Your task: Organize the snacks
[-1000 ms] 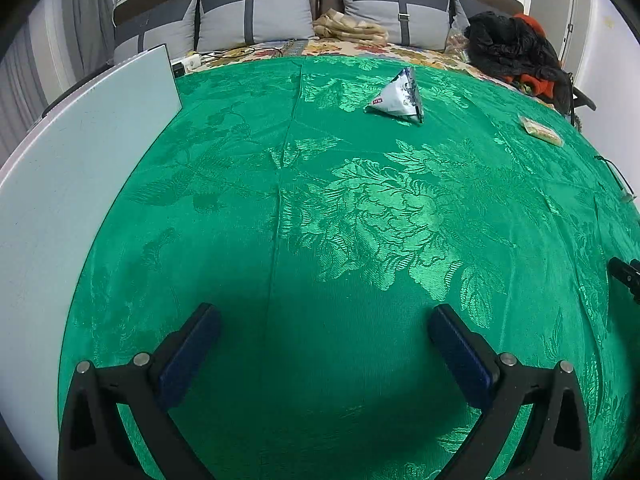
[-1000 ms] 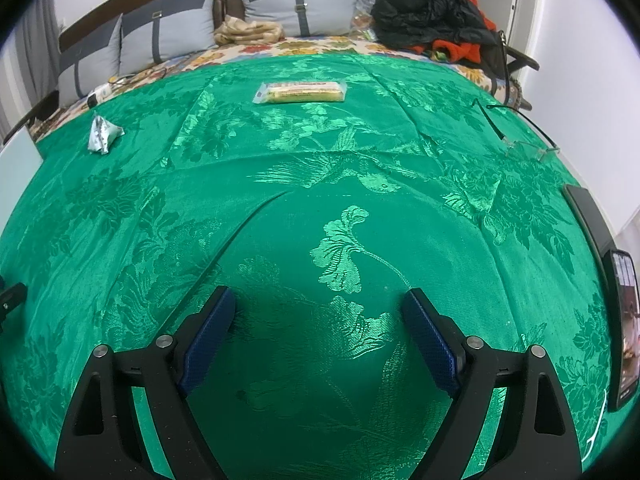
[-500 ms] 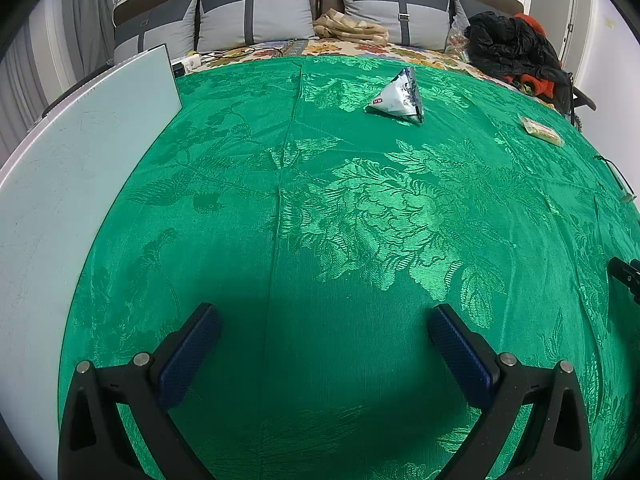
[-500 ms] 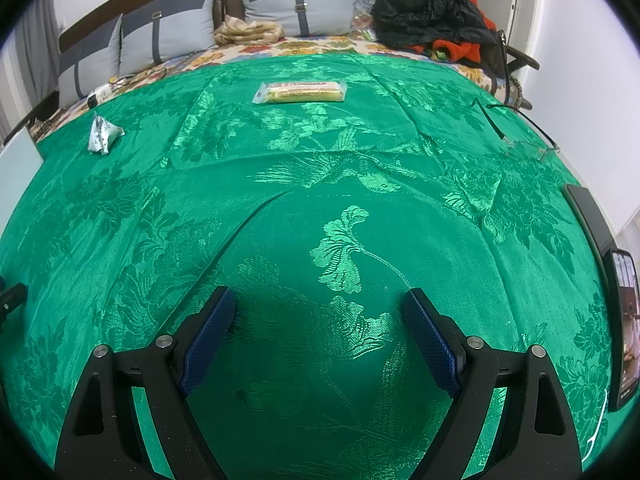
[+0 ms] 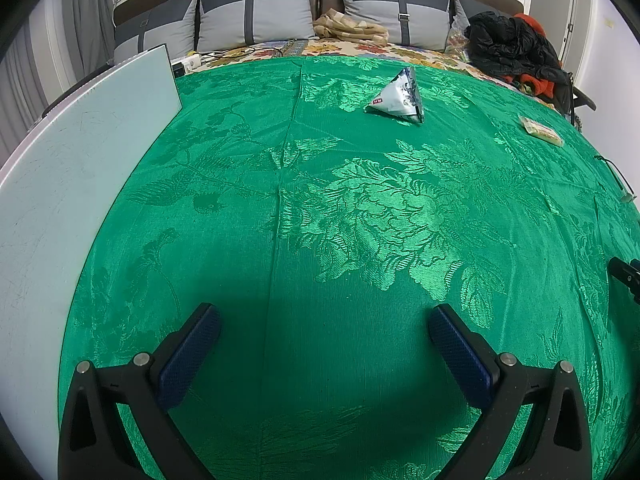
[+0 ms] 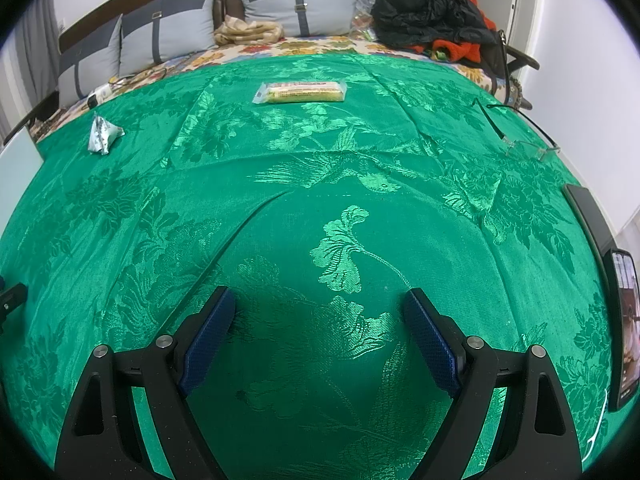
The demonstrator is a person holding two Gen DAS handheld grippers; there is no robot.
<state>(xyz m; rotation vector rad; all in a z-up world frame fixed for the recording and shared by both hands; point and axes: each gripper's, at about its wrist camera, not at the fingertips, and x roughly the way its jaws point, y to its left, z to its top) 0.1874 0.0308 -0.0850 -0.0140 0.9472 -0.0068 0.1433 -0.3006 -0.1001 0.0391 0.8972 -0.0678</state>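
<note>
Nothing has changed since the earlier pictures: both grippers sit in the same spot and no snack has moved. The left gripper (image 5: pixel 324 322) has its jaws spread wide with only green cloth (image 5: pixel 320 240) between them. The right gripper (image 6: pixel 318 304) also has its jaws spread wide, with nothing but cloth in the gap.

Both snacks lie far ahead of the jaws, well apart from them. In the left view, the silver triangle snack bag (image 5: pixel 398 98) stands up on the cloth, ahead and a bit to the right. The yellow snack pack (image 5: pixel 542 131) lies flat, farther right, near the cloth's edge. In the right view, the same yellow pack (image 6: pixel 300 92) lies straight ahead, and the silver bag (image 6: pixel 102 136) sits far to the left.

A white board (image 5: pixel 60 184) lies along the left side. A pair of glasses (image 6: pixel 524 140) and a phone (image 6: pixel 626 328) rest on the right. Grey pillows (image 5: pixel 256 16) and a pile of dark clothes (image 5: pixel 512 48) are at the back
</note>
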